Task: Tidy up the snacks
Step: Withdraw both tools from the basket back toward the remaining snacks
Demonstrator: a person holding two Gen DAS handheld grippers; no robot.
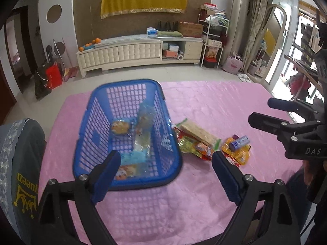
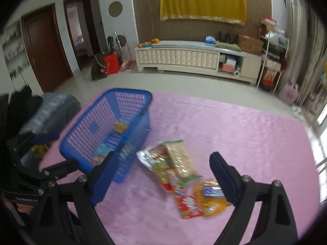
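A blue plastic basket (image 1: 126,183) stands on the pink cloth and holds a round biscuit packet (image 1: 120,127), a clear wrapper (image 1: 144,122) and a printed packet (image 1: 126,171). To its right lies a pile of snacks. On top is a cracker pack (image 1: 197,131), with red and green packets (image 1: 194,147) under it. Beside them an orange packet (image 1: 237,153) carries a small blue bar (image 1: 239,141). My left gripper (image 1: 165,157) hangs open and empty over the basket's near right corner. My right gripper (image 2: 163,156) is open and empty above the snack pile (image 2: 179,163), near the basket (image 2: 130,94).
The pink-covered table (image 1: 224,102) ends at the floor beyond the basket. A chair draped in grey fabric (image 1: 18,163) stands at the table's left edge. In the left wrist view the right gripper (image 1: 261,111) shows at the right. A long cabinet (image 1: 139,53) stands far behind.
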